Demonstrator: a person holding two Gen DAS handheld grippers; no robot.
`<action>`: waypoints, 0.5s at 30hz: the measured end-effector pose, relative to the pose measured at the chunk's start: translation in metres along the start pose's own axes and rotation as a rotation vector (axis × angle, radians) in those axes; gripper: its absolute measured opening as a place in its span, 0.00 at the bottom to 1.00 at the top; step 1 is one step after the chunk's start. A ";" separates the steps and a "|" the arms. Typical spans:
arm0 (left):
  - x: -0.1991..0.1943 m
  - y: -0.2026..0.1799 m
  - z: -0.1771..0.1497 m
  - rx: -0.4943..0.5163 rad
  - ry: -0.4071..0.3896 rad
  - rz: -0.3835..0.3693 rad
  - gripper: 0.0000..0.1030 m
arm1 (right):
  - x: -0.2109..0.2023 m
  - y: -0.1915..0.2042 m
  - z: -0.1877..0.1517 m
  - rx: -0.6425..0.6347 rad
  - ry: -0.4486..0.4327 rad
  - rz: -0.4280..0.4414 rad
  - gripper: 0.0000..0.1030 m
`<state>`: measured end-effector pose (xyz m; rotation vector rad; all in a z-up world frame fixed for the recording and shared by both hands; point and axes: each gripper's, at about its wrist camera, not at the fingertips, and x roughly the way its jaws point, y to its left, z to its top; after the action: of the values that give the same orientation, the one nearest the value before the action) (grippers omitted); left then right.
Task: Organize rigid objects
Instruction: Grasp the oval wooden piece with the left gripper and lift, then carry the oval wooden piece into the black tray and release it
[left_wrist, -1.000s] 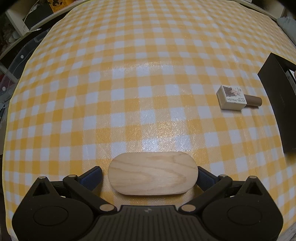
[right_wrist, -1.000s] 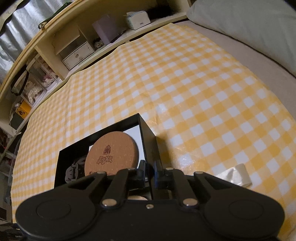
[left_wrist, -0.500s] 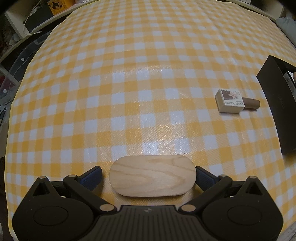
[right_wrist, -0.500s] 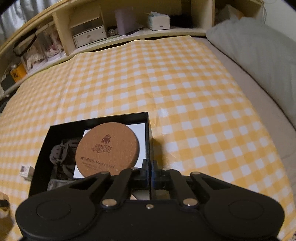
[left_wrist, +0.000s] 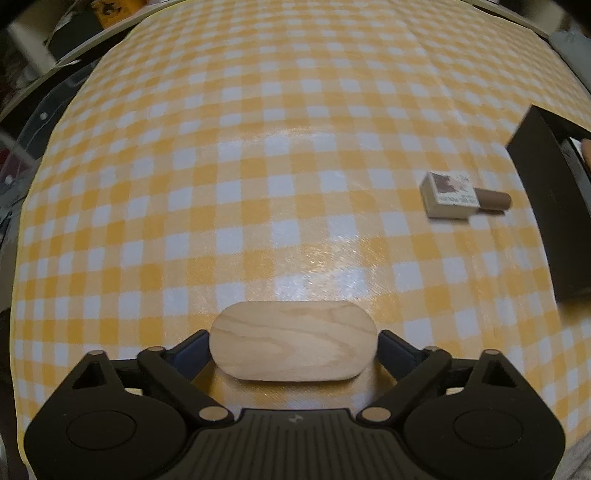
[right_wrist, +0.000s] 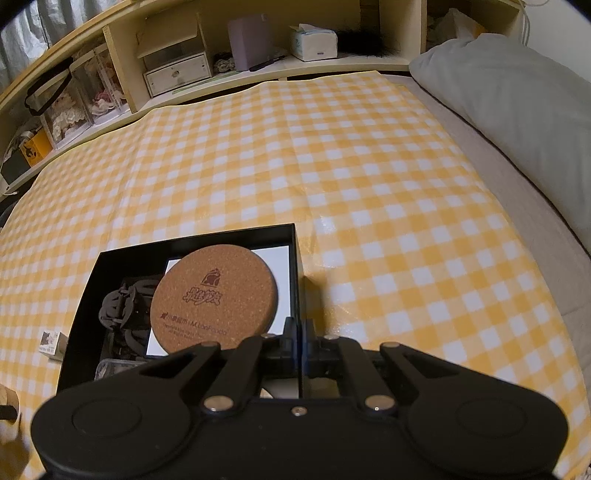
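A pale oval wooden block (left_wrist: 293, 339) sits crosswise between the fingers of my left gripper (left_wrist: 293, 345). The jaws are closing and their blue pads press on its two rounded ends. It hangs just above the checked cloth and casts a shadow there. To the right stands a black box (left_wrist: 546, 206) with a small nail polish bottle (left_wrist: 448, 199) lying beside it. My right gripper (right_wrist: 299, 332) is shut on the right wall of the black box (right_wrist: 297, 258). Inside lie a round cork coaster (right_wrist: 214, 295), a white card and a dark hair clip (right_wrist: 122, 306).
The yellow-and-white checked cloth (right_wrist: 369, 184) covers the bed. A grey pillow (right_wrist: 517, 110) lies at the right. Shelves with a tissue box (right_wrist: 314, 40), drawers and clear bins run along the back. The nail polish bottle (right_wrist: 51, 343) lies left of the box.
The left gripper's pads have closed in on the wooden block and it has risen off the cloth. The right gripper has rolled level and shut on the box wall.
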<state>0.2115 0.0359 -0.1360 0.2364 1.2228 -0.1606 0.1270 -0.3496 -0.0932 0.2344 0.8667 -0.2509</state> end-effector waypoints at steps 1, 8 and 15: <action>-0.001 -0.001 -0.001 -0.002 -0.002 0.001 0.90 | 0.000 0.000 0.000 0.000 0.000 0.000 0.03; -0.019 -0.015 -0.001 0.009 -0.052 -0.036 0.90 | 0.000 0.000 0.000 0.001 0.001 0.001 0.03; -0.078 -0.061 0.003 -0.066 -0.214 -0.208 0.90 | 0.000 -0.001 0.001 0.007 0.008 0.000 0.03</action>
<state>0.1726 -0.0244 -0.0671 0.0324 1.0364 -0.3177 0.1278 -0.3509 -0.0929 0.2424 0.8737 -0.2532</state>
